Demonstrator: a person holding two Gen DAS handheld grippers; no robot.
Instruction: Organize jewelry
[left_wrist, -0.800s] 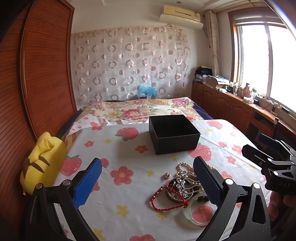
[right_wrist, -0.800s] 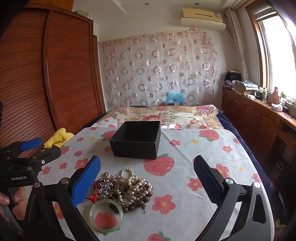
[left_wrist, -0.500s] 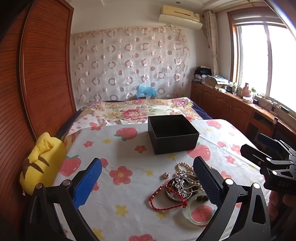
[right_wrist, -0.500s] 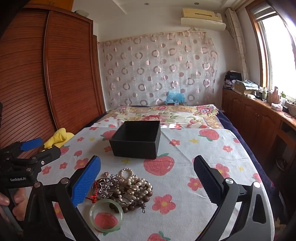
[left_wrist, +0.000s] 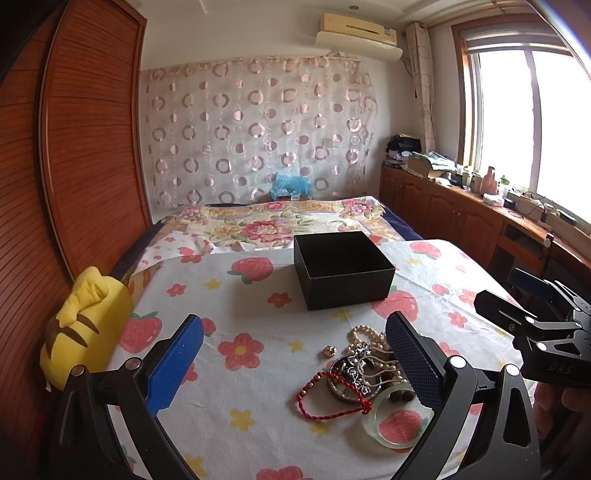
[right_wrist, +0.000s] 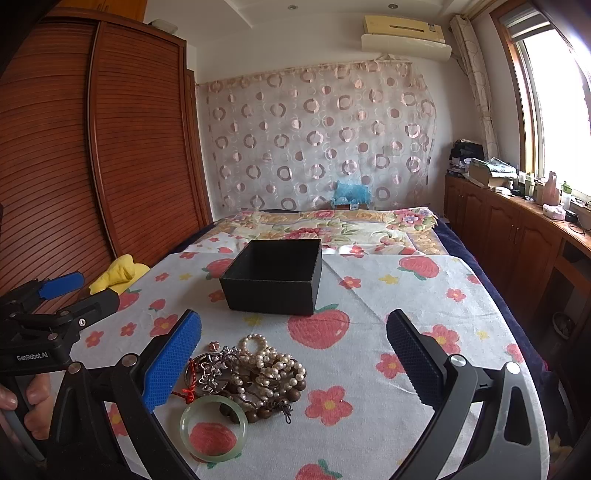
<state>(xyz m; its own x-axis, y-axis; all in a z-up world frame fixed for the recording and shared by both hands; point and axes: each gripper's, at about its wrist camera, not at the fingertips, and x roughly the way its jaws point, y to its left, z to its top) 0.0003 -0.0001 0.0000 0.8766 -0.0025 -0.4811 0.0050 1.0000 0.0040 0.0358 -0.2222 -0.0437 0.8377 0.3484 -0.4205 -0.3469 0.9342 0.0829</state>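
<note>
An open black box (left_wrist: 343, 269) (right_wrist: 275, 275) stands on the flowered cloth, empty as far as I see. In front of it lies a jewelry pile (right_wrist: 243, 373) (left_wrist: 365, 369): a pearl string (right_wrist: 273, 360), a silver tiara (right_wrist: 216, 369), a red cord bracelet (left_wrist: 328, 397), dark wooden beads (right_wrist: 255, 406), a pale green jade bangle (right_wrist: 213, 430) (left_wrist: 397, 421) and a small ring (left_wrist: 328, 351). My left gripper (left_wrist: 295, 362) is open and empty, just left of the pile. My right gripper (right_wrist: 295, 363) is open and empty, hovering over the pile's right side.
A yellow plush toy (left_wrist: 79, 328) lies at the cloth's left edge by the wooden wardrobe (left_wrist: 74, 147). A bed with a floral blanket (left_wrist: 280, 225) lies behind. Wooden cabinets (right_wrist: 517, 236) line the right wall under the window.
The left gripper has drifted slightly; the box and pile sit a touch lower-left in its view. The right gripper has hardly moved. Both stay open.
</note>
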